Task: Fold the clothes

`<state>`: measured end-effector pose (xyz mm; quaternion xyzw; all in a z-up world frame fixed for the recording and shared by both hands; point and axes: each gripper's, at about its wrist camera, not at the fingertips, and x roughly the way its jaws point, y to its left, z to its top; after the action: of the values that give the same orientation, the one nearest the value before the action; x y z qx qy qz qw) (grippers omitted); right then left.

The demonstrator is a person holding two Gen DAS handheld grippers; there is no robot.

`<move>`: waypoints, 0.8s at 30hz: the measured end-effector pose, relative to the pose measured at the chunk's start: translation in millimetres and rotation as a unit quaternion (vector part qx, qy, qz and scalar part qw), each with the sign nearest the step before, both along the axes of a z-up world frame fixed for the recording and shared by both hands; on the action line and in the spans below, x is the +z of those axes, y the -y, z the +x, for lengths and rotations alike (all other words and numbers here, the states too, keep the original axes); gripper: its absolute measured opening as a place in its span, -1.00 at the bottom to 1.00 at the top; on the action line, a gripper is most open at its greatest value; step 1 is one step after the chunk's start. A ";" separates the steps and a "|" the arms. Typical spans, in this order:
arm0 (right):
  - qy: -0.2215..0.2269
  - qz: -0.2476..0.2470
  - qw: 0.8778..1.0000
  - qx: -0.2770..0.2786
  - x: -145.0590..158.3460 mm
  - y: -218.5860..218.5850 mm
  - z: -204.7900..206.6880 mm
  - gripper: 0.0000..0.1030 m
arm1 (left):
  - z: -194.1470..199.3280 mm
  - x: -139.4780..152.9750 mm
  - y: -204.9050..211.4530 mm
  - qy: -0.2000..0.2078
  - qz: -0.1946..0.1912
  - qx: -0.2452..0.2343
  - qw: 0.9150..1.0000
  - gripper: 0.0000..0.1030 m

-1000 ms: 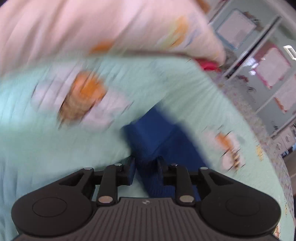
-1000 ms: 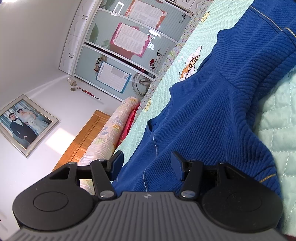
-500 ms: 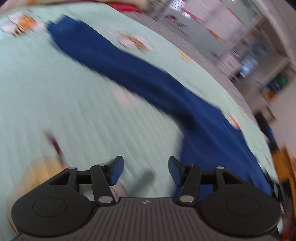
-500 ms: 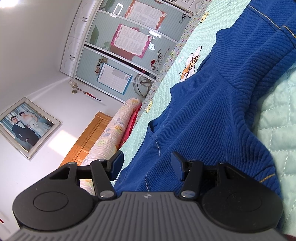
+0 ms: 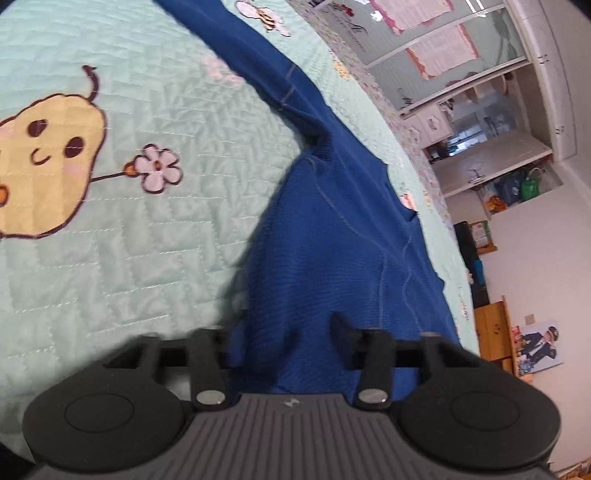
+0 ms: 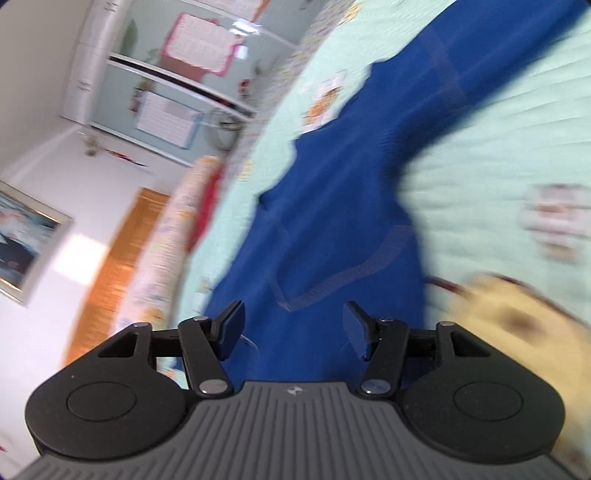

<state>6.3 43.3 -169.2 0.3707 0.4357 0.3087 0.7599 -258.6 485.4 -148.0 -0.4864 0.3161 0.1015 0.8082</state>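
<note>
— Left wrist view first: what is the bed like?

— A mint-green quilted bedspread (image 5: 147, 277) covers it, stitched in a zigzag pattern. A yellow pear cartoon (image 5: 48, 166) with a face sits at the left, with a pink flower (image 5: 157, 173) just beside it. At the far edge there is a small bee (image 5: 266, 18).

— And the garment?

— The blue sweater (image 5: 332, 240) lies spread on the bedspread. One long sleeve runs away towards the far edge. Its near part rises in a fold right into the left gripper (image 5: 284, 332).

— Is that claw clenched on it?

— Its jaws have just been closing, with the blue knit between them. One finger is blurred and partly hidden by the cloth, so I cannot tell whether the pads pinch it.

— The other one?

— The right gripper (image 6: 293, 332) is released. Its jaws have just been opening and stand apart above the sweater (image 6: 332, 221), with nothing between them. That picture is smeared by motion.

— What about the room?

— Pale sliding wardrobe doors (image 5: 443, 55) with pink-framed sheets stand beyond the bed. A wooden headboard (image 6: 122, 251) has a flowered bolster (image 6: 173, 229) lying along it. A framed photo (image 6: 22, 240) hangs on the white wall, and a poster (image 5: 539, 347) is on another wall.
</note>
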 end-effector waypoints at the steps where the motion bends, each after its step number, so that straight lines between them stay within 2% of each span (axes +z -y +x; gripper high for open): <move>1: -0.010 -0.019 1.000 -0.009 0.8 13.7 -13.3 0.35 | -3.4 0.7 -0.5 -0.003 -0.005 -0.001 1.000 -0.72; 3: -0.026 -0.029 0.999 -0.016 -2.5 36.6 -37.3 0.34 | -8.5 0.4 -0.5 0.002 -0.013 -0.007 1.000 -0.79; 6: -0.032 -0.013 0.999 -0.034 -7.8 59.9 -63.3 0.33 | -16.2 4.0 -2.7 0.003 -0.007 -0.010 1.000 -0.79; 9: -0.008 0.012 0.998 -0.064 -6.8 66.3 -60.1 0.35 | -21.7 13.5 -4.8 0.001 0.011 -0.005 1.000 -0.76; 10: -0.002 0.017 0.997 -0.070 -4.8 64.4 -51.7 0.35 | -22.8 17.6 -5.2 0.002 0.019 -0.004 1.000 -0.66; 11: 0.004 0.020 0.997 -0.071 -1.3 61.1 -40.5 0.36 | -24.0 21.7 -5.6 0.003 0.026 -0.003 1.000 -0.45; 13: 0.032 0.020 0.997 -0.061 11.9 48.7 -11.0 0.37 | -25.5 30.2 -5.4 0.006 0.041 -0.002 0.999 -0.27; 19: 0.105 -0.015 0.994 -0.017 42.2 8.7 115.4 0.52 | -23.8 47.3 -0.1 0.013 0.069 -0.001 0.998 -0.11; 24: 0.130 -0.082 0.988 0.018 30.6 -0.4 214.3 0.53 | -6.4 44.1 1.8 -0.013 0.080 -0.007 0.997 -0.10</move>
<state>220.6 43.7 -138.6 0.2556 0.3635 0.3309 0.8325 -264.9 483.5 -103.9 -0.4166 0.3214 0.1268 0.8409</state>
